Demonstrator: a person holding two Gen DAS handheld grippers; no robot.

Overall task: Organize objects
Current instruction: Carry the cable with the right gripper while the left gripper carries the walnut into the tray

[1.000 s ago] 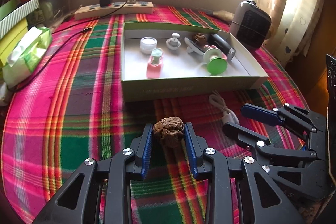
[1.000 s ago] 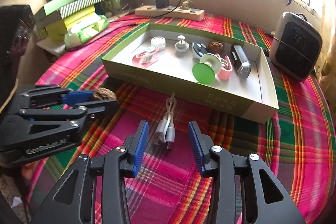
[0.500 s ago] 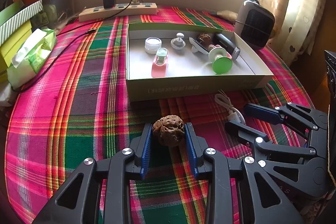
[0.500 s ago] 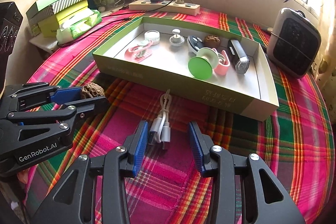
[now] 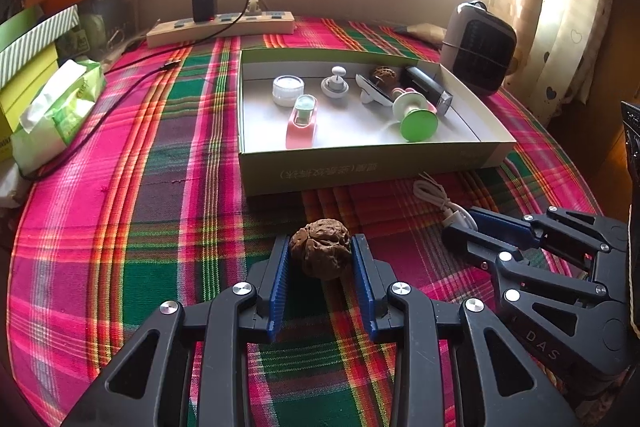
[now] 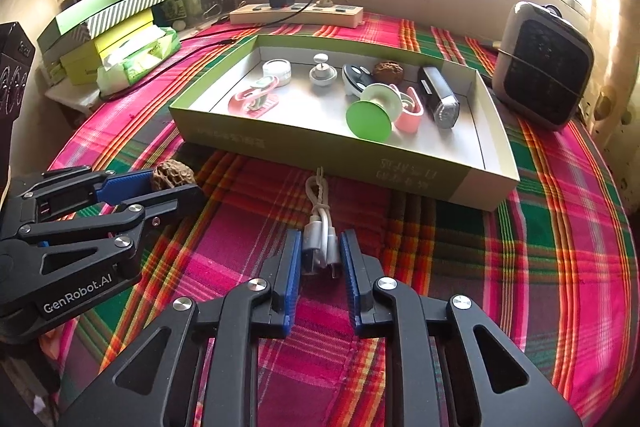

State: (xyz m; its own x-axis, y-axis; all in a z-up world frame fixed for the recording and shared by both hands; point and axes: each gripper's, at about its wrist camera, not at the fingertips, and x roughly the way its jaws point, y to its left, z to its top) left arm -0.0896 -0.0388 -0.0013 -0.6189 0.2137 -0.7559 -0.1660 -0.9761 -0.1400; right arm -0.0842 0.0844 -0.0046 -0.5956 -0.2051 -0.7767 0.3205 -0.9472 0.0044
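The right tongs [image 6: 320,259] have closed in around the white cable [image 6: 318,239].

Black tongs [image 6: 320,259], blue ribbed pads (silver screws), "GenRobot.AI" lettering.

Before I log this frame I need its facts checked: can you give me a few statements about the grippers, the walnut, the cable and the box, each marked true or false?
1. The left gripper holds a walnut. True.
2. The coiled white cable lies inside the green box. False: it lies on the tablecloth in front of the box, between the right gripper fingers.
3. A second walnut sits in the box. True.
4. The box is empty. False: it holds several small items.
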